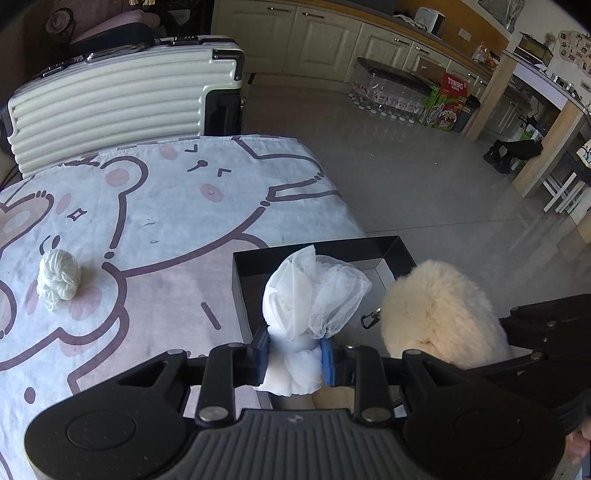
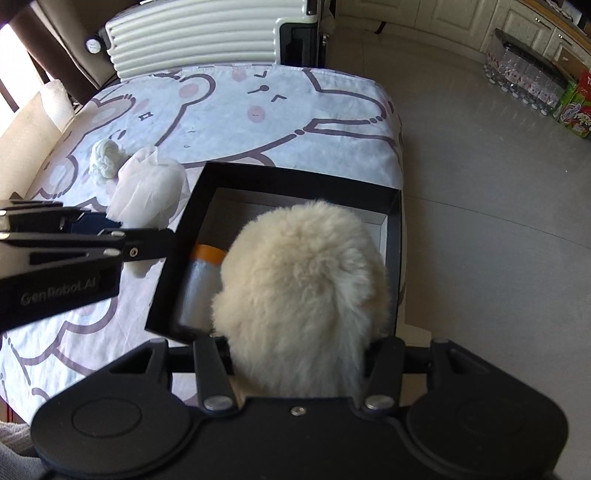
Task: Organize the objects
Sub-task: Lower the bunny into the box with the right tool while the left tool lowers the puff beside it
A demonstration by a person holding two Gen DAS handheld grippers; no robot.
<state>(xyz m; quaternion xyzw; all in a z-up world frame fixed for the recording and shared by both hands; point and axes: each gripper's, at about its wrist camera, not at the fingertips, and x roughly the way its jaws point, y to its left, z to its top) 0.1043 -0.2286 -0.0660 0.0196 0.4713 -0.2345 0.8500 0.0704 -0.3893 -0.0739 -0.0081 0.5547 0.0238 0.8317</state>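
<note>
Left wrist view: left gripper point(image 1: 294, 360) clamps white mesh bundle point(image 1: 306, 295) between its pads, near black box point(image 1: 400, 254). Right wrist view: right gripper point(image 2: 299, 354) holds cream fluffy pompom point(image 2: 306, 280) over the box interior

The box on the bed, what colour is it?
The box is black outside with a pale grey inside, seen best from the right wrist view.

White mesh bundle point(image 1: 314, 291) above black box point(image 1: 400, 251) edge, cream fluffy pompom point(image 2: 306, 280) over box, white yarn ball point(image 1: 59, 275) on sheet.

Glossy grey floor point(image 1: 424, 184), cream cabinets point(image 1: 325, 33) — ribbed white suitcase point(image 1: 122, 107), daylight.
</note>
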